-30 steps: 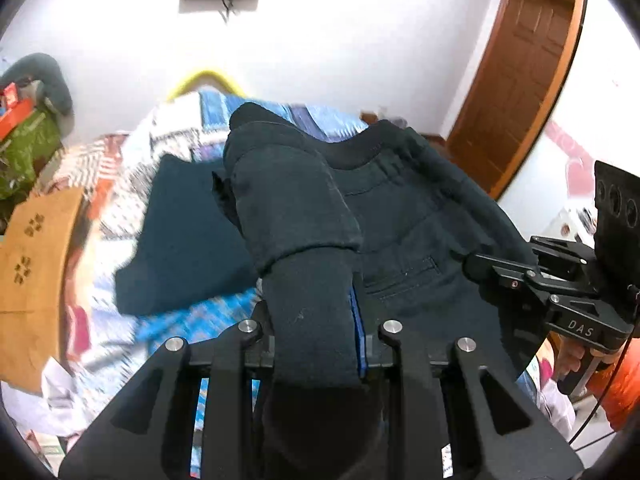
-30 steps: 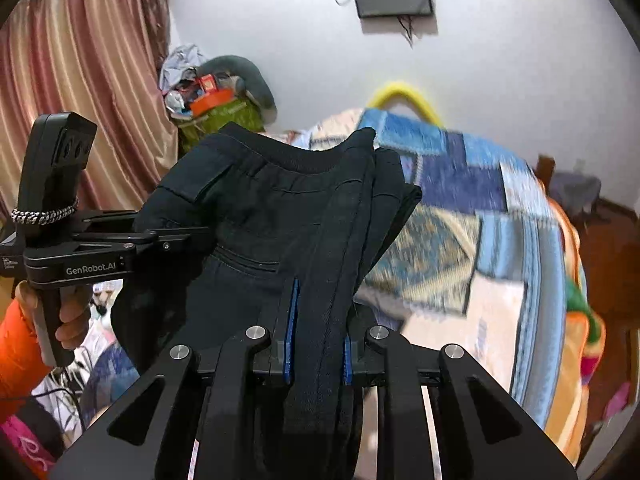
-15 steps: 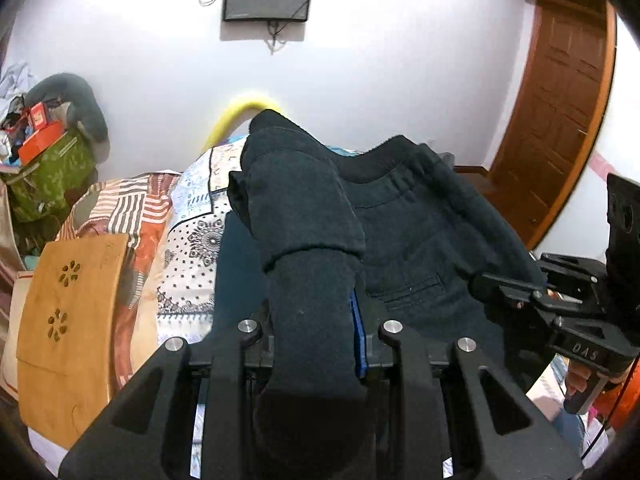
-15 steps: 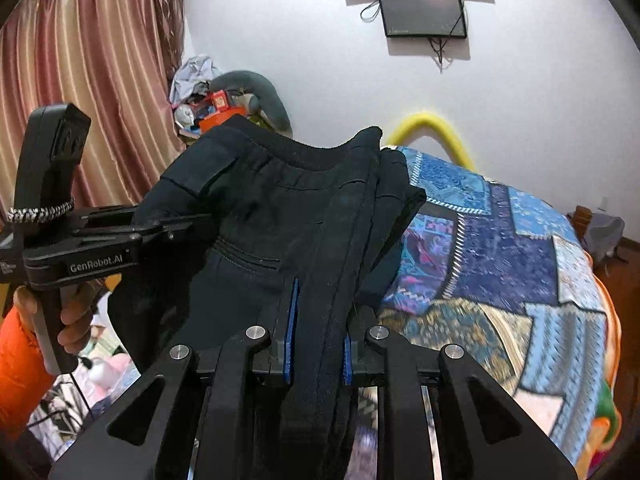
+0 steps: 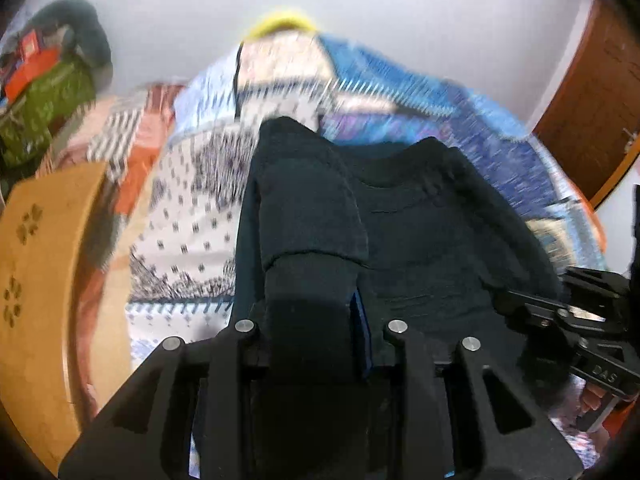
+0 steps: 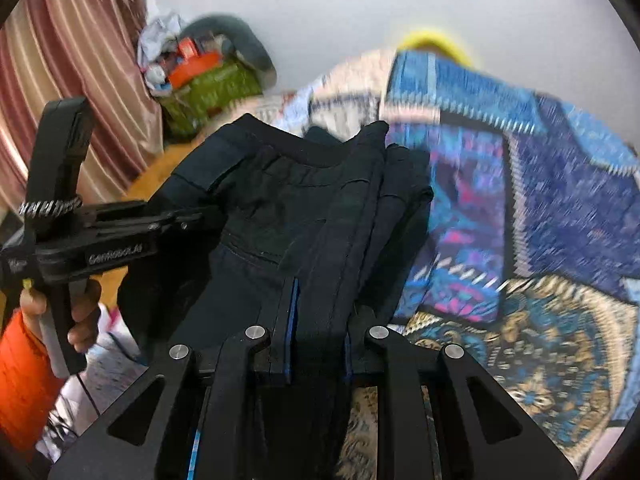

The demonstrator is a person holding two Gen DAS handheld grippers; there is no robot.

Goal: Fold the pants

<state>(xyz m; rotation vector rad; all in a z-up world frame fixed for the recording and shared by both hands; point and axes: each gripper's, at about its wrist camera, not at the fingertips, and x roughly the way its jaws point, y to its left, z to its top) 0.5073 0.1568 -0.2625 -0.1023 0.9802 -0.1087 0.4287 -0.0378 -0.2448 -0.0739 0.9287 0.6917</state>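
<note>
Dark navy pants (image 5: 420,232) hang folded between my two grippers above the bed. In the left wrist view my left gripper (image 5: 310,308) has a thick roll of the waistband end between its jaws. The jaws are opening, and the cloth still fills the gap. My right gripper (image 5: 532,308) shows at the right edge, clamped on the other corner. In the right wrist view my right gripper (image 6: 318,292) is shut on a layered edge of the pants (image 6: 280,200). My left gripper (image 6: 192,216) grips the far corner there, with a hand (image 6: 84,316) on its handle.
A patchwork quilt (image 5: 192,220) covers the bed below and ahead, also seen as quilt (image 6: 520,220). A wooden board (image 5: 40,280) stands at the left. Green bags and clutter (image 6: 208,84) are piled by the curtain (image 6: 60,60). A brown door (image 5: 592,100) is at the right.
Both grippers have dropped toward the bed with the pants; the wall screen has slid out of the top of both views, which are now blurred. The left jaws stand slightly wider.
</note>
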